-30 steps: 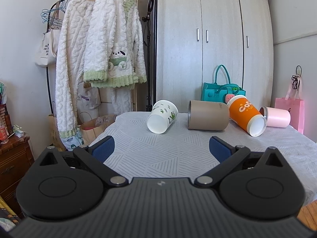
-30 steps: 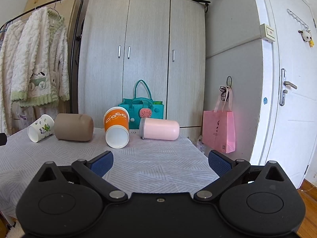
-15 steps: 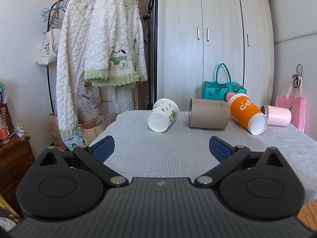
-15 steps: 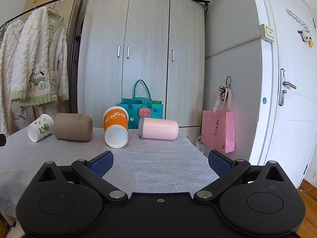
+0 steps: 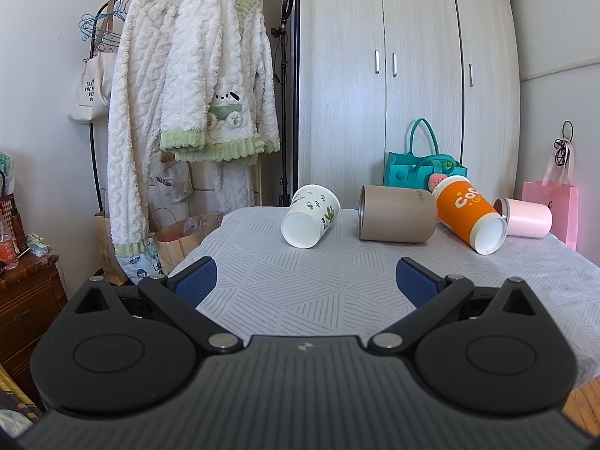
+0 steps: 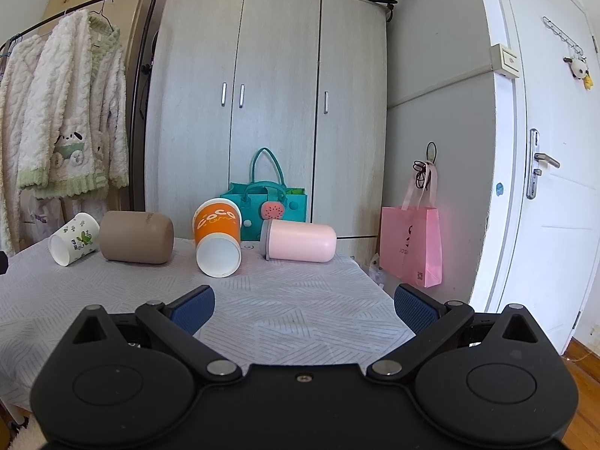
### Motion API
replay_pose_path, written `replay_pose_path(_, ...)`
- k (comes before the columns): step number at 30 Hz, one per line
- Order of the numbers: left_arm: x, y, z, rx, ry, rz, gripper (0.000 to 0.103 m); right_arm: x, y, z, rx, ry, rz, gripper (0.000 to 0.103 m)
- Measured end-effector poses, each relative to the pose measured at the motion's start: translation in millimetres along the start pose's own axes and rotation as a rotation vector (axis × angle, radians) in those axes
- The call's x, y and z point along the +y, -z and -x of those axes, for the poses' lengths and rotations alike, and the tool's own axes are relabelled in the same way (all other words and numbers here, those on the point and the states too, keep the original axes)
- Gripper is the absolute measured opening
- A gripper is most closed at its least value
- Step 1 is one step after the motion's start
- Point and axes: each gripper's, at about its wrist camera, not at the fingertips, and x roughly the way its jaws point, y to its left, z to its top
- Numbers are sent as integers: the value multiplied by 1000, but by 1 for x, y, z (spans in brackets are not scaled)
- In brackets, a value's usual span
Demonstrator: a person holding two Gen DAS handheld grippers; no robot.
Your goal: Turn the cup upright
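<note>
Four cups on their sides along the far edge of a table [image 5: 300,292] covered in a grey patterned cloth. Toward the far left corner: white paper cup with green cactus prints [image 5: 310,216] [image 6: 74,239], open mouth facing the near side. Just beside it: tan tumbler [image 5: 396,219] [image 6: 137,237], mouth toward the white cup. Next along: orange paper cup [image 5: 468,213] [image 6: 218,238], tilted, white mouth toward the near edge, close against the tan tumbler in the left wrist view. Nearest the far right corner: pink tumbler [image 5: 525,217] [image 6: 300,240] with a grey rim, lying crosswise.

Left gripper [image 5: 305,281] over the near edge, blue pads [image 5: 197,281] spread wide, nothing between them, well apart from every cup. Right gripper [image 6: 303,307] likewise at the near edge, fingers [image 6: 414,309] wide and empty.

Behind the table: grey wardrobe [image 6: 270,112], teal bag [image 6: 268,202], pink gift bag [image 6: 410,245], white fleece robes on a rack [image 5: 195,105].
</note>
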Motion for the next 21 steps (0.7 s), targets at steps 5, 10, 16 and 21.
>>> replay_pose_path(5, 1, 0, 0, 1, 0, 0, 103, 0, 0, 1, 0, 1, 1, 103)
replay_pose_path(10, 1, 0, 0, 2, 1, 0, 103, 0, 1, 0, 5, 1, 3, 103)
replay_pose_path(16, 3, 7, 1, 18, -4, -7, 103, 2, 1, -1, 11, -2, 8, 103)
replay_pose_path(21, 0, 0, 2, 67, 11, -29, 103, 1, -2, -1, 36, -32, 1, 103)
